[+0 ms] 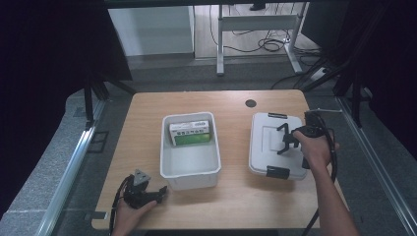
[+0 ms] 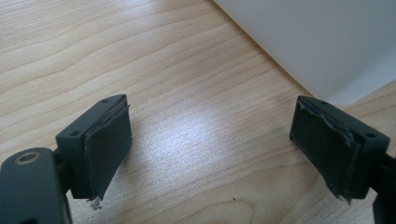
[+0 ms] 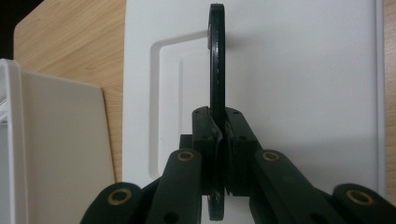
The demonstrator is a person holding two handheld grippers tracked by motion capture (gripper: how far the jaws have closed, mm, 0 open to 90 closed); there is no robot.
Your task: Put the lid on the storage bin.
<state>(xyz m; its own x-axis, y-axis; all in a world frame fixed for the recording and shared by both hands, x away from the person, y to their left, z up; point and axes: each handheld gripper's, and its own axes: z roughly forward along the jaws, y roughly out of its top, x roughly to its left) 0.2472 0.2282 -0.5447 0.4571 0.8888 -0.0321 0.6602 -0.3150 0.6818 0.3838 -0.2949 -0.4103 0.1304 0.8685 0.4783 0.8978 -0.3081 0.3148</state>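
Observation:
A white lid (image 1: pixel 265 147) with black end clips lies flat on the right of the wooden table (image 1: pixel 236 201). Its black handle (image 3: pixel 217 56) stands upright, and my right gripper (image 3: pixel 218 135) is shut on it; from above, the right gripper (image 1: pixel 289 141) sits over the lid's middle. A white open bin (image 1: pixel 166 147) stands mid-table with a green and white box (image 1: pixel 191 132) lying at its far end. My left gripper (image 1: pixel 158 192) rests on the table by the bin's near left corner. The left gripper (image 2: pixel 210 140) is open, with bare wood between its pads.
The bin's white wall (image 2: pixel 317 37) is close ahead and to the right of the left jaws. The bin's side (image 3: pixel 56 140) also stands left of the lid. A dark round hole (image 1: pixel 251 103) marks the table's far edge. Metal rails run along both sides.

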